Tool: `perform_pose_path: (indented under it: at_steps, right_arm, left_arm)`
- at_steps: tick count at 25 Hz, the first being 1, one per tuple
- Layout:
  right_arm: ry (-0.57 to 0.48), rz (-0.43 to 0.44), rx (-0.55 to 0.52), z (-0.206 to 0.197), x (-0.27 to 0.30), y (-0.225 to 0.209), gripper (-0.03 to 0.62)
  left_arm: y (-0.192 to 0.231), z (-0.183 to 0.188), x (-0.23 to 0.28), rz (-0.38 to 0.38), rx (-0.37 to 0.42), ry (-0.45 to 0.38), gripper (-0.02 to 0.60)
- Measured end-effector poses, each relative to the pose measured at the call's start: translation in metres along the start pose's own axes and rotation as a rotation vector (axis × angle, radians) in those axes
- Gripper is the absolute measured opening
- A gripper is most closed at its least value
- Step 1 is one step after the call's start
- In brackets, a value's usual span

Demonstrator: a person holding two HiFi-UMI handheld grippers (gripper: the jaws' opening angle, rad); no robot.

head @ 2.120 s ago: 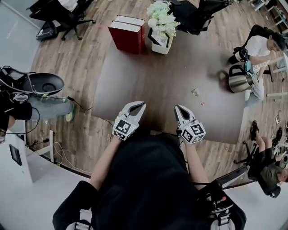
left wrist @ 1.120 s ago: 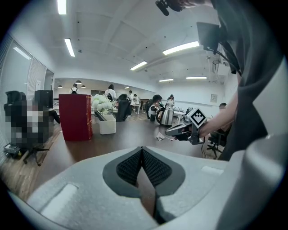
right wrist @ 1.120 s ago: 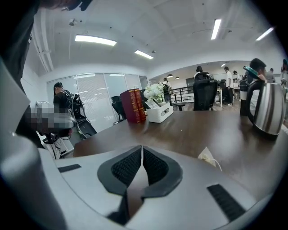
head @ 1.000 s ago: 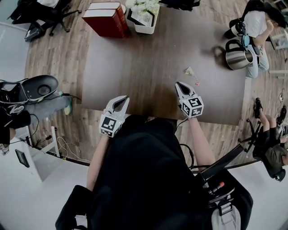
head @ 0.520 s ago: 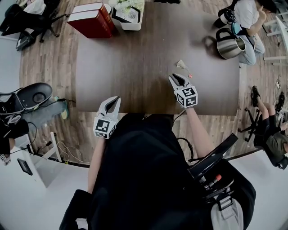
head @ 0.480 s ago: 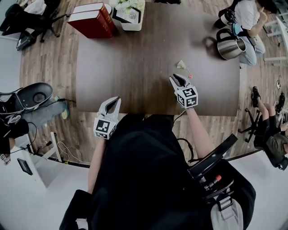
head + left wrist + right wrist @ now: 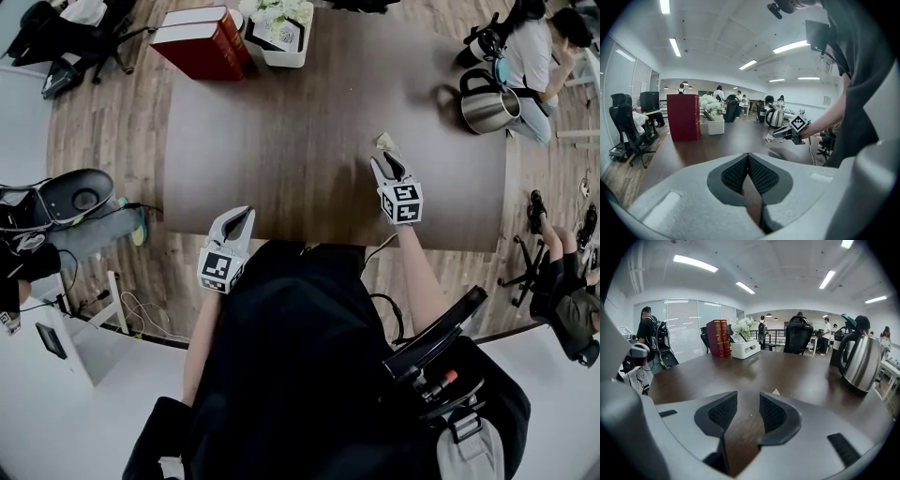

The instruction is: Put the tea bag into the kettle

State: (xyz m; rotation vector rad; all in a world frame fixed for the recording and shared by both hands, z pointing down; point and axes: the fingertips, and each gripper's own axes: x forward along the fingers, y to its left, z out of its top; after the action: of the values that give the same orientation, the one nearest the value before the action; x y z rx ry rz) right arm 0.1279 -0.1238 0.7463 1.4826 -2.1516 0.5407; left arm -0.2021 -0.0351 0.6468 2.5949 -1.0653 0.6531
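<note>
**Right gripper** (image 7: 387,165): the arm is stretched forward over the brown table (image 7: 281,141) and tilted down toward the wood. Its jaws stand apart with only bare tabletop between them.

**Left gripper** (image 7: 240,217): it is held back at the table's near edge, jaws pressed together on nothing.

**Change over the last second:** the right gripper has advanced from the front edge toward the tea bag (image 7: 384,141). Its jaws, closed then, have just been opening. The left gripper has barely shifted.

**Surface:** the tea bag lies just beyond the right jaw tips; whether they touch it cannot be told. The kettle (image 7: 487,108) stands well apart at the table's right end. Red books (image 7: 202,42) and a white box of flowers (image 7: 281,28) sit at the far edge.

**Room:** an office with a wood floor (image 7: 112,122) and a seated person (image 7: 539,56) beyond the kettle.
</note>
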Motion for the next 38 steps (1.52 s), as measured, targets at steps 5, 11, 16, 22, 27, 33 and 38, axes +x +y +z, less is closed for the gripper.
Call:
perform_pose_path:
  at_steps: [5,11,16,22,27,33,38]
  right_arm:
    - [0.025,-0.038,-0.005,-0.005,0.009,-0.02,0.155]
    - [0.049,-0.081,-0.001,-0.01,0.02,-0.041,0.18]
    - [0.076,-0.095,0.002,-0.015,0.029,-0.05,0.196]
    - [0.104,-0.094,0.018,-0.022,0.038,-0.057,0.207]
    - [0.127,-0.091,0.039,-0.031,0.048,-0.061,0.207]
    - [0.161,-0.08,0.065,-0.04,0.054,-0.063,0.207]
    - [0.192,-0.081,0.056,-0.044,0.056,-0.064,0.204]
  left_arm:
    - [0.0,-0.003,0.002,-0.004,-0.008,-0.008,0.005]
    - [0.002,-0.008,0.003,0.003,-0.007,0.01,0.005]
    - [0.006,-0.006,0.001,0.03,-0.014,0.034,0.005]
    - [0.004,-0.005,0.0,0.026,-0.012,0.029,0.005]
    - [0.005,-0.01,-0.002,0.033,-0.013,0.053,0.005]
    - [0.006,-0.007,-0.002,0.035,-0.011,0.038,0.005]
    - [0.007,-0.013,-0.003,0.044,-0.018,0.055,0.005]
